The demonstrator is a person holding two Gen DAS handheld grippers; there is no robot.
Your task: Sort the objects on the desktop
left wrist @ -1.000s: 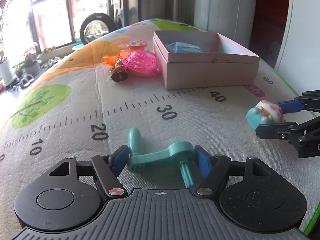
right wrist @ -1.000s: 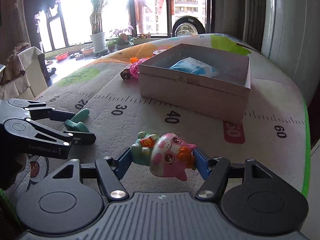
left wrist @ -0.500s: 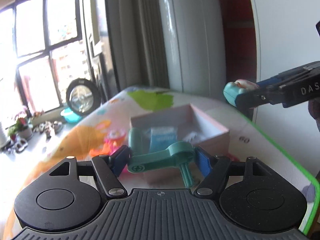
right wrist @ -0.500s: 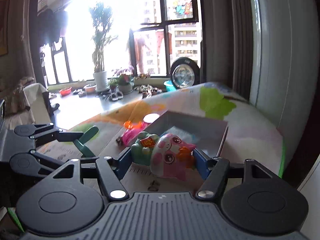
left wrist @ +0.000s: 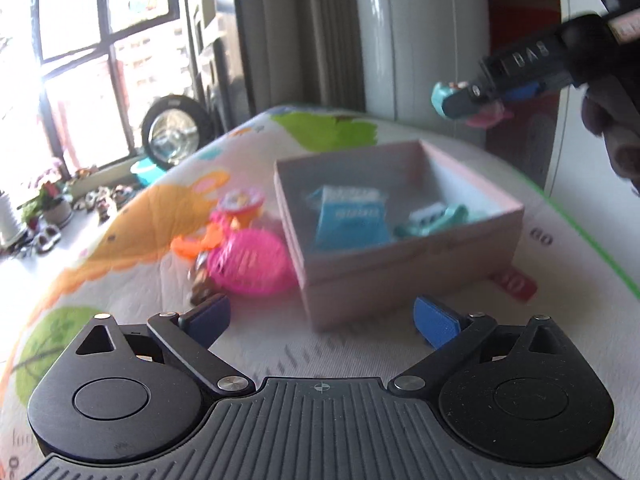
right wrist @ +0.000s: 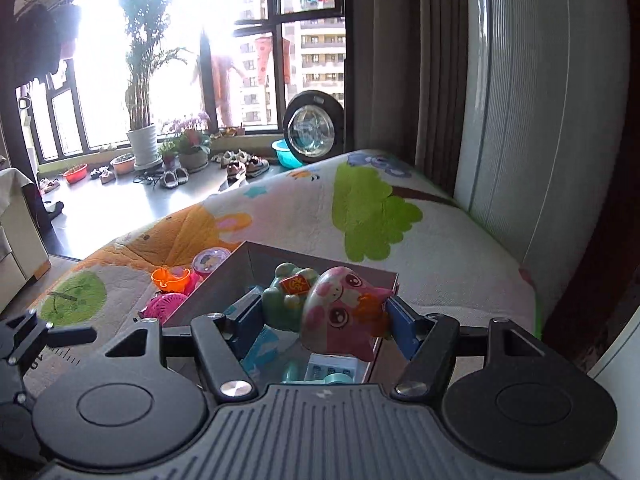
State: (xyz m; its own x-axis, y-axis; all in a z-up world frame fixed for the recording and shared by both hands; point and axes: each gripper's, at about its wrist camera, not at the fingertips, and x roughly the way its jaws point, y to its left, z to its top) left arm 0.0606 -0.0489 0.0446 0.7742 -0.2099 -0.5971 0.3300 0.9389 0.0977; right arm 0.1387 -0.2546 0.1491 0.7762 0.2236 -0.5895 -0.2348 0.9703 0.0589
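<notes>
The left hand-held gripper (left wrist: 322, 322) is wide open, and nothing is between its blue pads (left wrist: 434, 320). Its jaws have just been opening. Right in front of it sits the pink box (left wrist: 400, 276) on the surface (left wrist: 120, 292), which wears a mat with bright pictures. Inside the box lie a blue packet (left wrist: 350, 218) and a teal crank (left wrist: 436, 218). The crank rests in the right part of the box, just beside the packet. To the left of the box, close to its wall, is a pink basket (left wrist: 252, 264). An orange toy (left wrist: 192, 246) and a small round pot (left wrist: 242, 202) are just past the basket.

Up and to the right of the left one, the right hand-held gripper (left wrist: 470, 100) hangs in the air above the far right corner of the box. A person's fingers (left wrist: 612, 128) show behind it.

The right hand-held gripper (right wrist: 324, 320) is partly closed and squeezes a toy pig (right wrist: 340, 314) between its blue pads. The pig is pink and white, with a green part on its left side. It is up in the air over the open box (right wrist: 224, 284). Under it you can see the packet (right wrist: 260, 354) and the crank (right wrist: 320, 378). The tip of the left hand-held gripper (right wrist: 40, 334) pokes in at the far left.
</notes>
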